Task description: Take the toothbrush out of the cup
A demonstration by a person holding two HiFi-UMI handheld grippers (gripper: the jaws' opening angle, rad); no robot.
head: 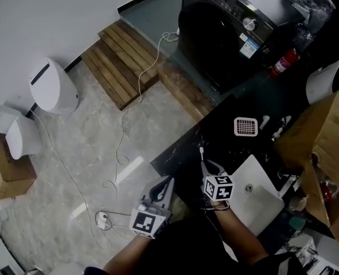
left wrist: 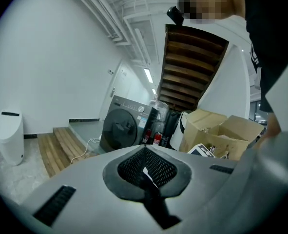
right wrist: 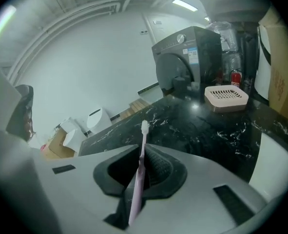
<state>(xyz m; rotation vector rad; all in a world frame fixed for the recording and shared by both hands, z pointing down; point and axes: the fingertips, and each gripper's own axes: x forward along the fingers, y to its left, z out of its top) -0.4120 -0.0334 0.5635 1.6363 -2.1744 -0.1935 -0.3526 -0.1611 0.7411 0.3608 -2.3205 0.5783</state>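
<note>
A black washing machine (head: 226,33) stood at one o'clock, with the dark marble tabletop (head: 226,142) below it toward four. The left tool (head: 164,185), at six o'clock, was clenched on nothing. The right tool (head: 207,166), at five, grasped the pink toothbrush (right wrist: 142,145), its bristles pointing to twelve above the tabletop.
</note>
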